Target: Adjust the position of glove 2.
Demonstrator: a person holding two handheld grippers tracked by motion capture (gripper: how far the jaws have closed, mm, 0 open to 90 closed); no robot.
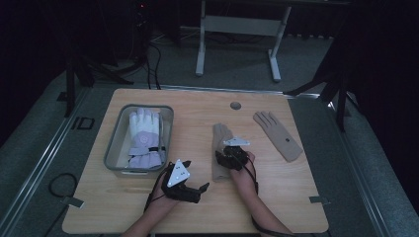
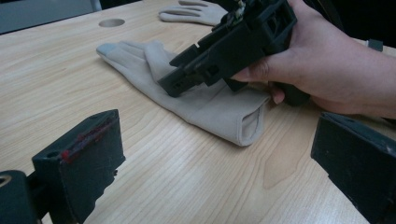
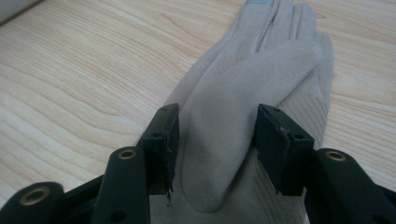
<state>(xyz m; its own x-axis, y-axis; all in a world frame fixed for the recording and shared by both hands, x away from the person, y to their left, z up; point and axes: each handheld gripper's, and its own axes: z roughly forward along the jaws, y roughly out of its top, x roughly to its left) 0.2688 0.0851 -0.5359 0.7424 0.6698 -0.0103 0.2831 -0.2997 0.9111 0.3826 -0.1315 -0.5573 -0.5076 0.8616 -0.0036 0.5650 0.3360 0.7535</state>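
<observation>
Wooden tabletop point(image 1: 148, 197), middle: the beige glove point(image 3: 261, 79) lies with its long axis running toward the far edge. Right gripper point(image 3: 215, 140) sits low over its cuff end, jaws parted astride the thumb, not pinching. Left gripper point(image 1: 190, 190), open and empty, waits nearby, near edge.

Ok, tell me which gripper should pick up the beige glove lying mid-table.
The right gripper: its open fingers already straddle the beige glove. The left gripper hangs open over bare table beside it.

glove point(image 1: 220, 150) mid-table, second glove point(image 1: 278, 135) to right, bin point(image 1: 113, 148) with padded gloves point(image 1: 144, 137) left.
</observation>
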